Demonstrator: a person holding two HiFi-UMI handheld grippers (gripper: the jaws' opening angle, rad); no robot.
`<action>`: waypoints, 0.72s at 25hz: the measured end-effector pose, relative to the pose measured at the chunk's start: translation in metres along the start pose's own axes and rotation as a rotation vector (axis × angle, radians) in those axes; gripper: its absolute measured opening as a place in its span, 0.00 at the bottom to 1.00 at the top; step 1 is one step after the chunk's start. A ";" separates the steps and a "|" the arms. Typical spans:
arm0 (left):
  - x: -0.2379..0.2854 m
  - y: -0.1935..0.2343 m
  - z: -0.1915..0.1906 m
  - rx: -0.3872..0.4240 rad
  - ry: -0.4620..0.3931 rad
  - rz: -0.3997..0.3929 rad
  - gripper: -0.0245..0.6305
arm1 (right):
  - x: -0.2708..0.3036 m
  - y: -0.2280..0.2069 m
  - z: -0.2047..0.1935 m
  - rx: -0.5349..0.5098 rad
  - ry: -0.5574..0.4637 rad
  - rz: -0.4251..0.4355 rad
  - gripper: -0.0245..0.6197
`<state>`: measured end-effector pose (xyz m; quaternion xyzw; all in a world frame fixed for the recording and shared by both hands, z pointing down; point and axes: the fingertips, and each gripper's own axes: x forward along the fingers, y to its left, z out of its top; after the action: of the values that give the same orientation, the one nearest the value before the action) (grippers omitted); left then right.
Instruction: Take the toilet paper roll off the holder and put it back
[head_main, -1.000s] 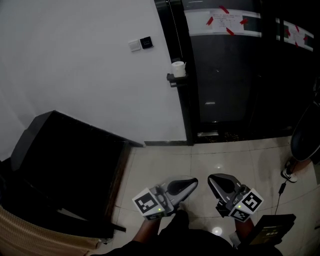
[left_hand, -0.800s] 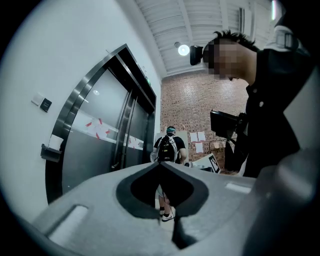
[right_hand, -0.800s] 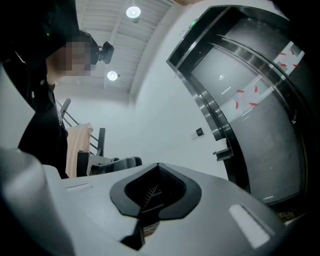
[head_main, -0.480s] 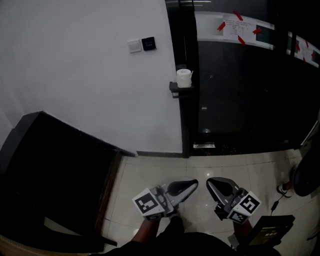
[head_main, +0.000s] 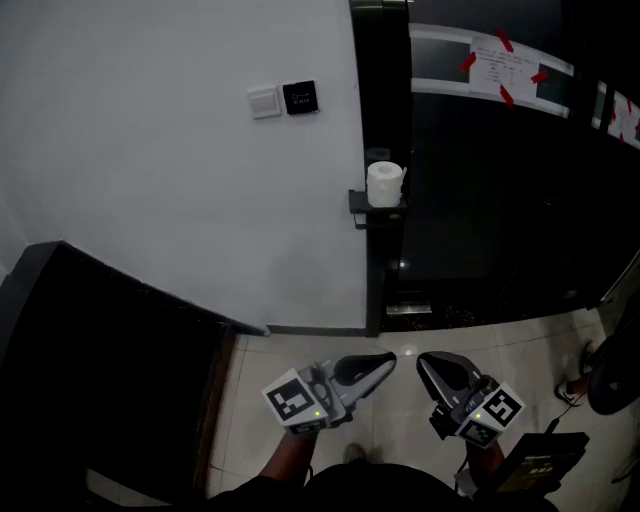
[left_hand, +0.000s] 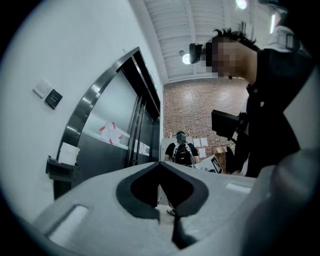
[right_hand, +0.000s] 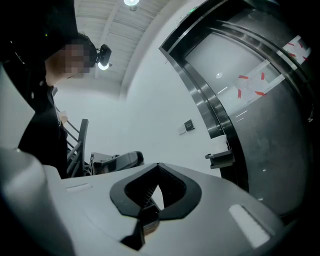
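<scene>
A white toilet paper roll (head_main: 385, 184) stands upright on a small black holder shelf (head_main: 372, 211) fixed to the dark door frame, well ahead of both grippers. My left gripper (head_main: 386, 361) and right gripper (head_main: 423, 361) hang low over the tiled floor, side by side, both shut with nothing in them. The left gripper view shows the roll (left_hand: 67, 152) on the holder (left_hand: 61, 170) far left of the shut jaws (left_hand: 160, 163). In the right gripper view the holder (right_hand: 220, 159) sits right of the shut jaws (right_hand: 158, 165).
A white switch (head_main: 265, 101) and a black panel (head_main: 299, 96) are on the white wall. A dark cabinet (head_main: 100, 350) fills the left. Dark glass doors (head_main: 500, 220) carry a red-taped paper (head_main: 505, 65). A black device (head_main: 545, 460) lies bottom right. A person (left_hand: 181, 150) stands far off.
The head view has tilted up and moved closer: the roll and holder have shifted lower and grown larger. Both grippers stay shut in the same low place.
</scene>
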<state>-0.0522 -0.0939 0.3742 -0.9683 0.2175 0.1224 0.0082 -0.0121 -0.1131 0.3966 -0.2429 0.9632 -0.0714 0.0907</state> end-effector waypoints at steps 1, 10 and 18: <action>-0.002 0.010 0.001 -0.002 -0.002 -0.005 0.04 | 0.008 -0.004 -0.002 -0.003 0.006 -0.006 0.04; 0.002 0.058 -0.004 -0.020 0.006 -0.022 0.04 | 0.044 -0.034 -0.005 0.011 0.001 -0.028 0.04; 0.024 0.083 -0.004 -0.002 0.025 0.005 0.04 | 0.053 -0.066 -0.001 0.028 -0.028 0.000 0.04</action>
<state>-0.0655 -0.1796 0.3759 -0.9692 0.2198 0.1106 0.0041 -0.0281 -0.1961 0.4019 -0.2425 0.9607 -0.0814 0.1077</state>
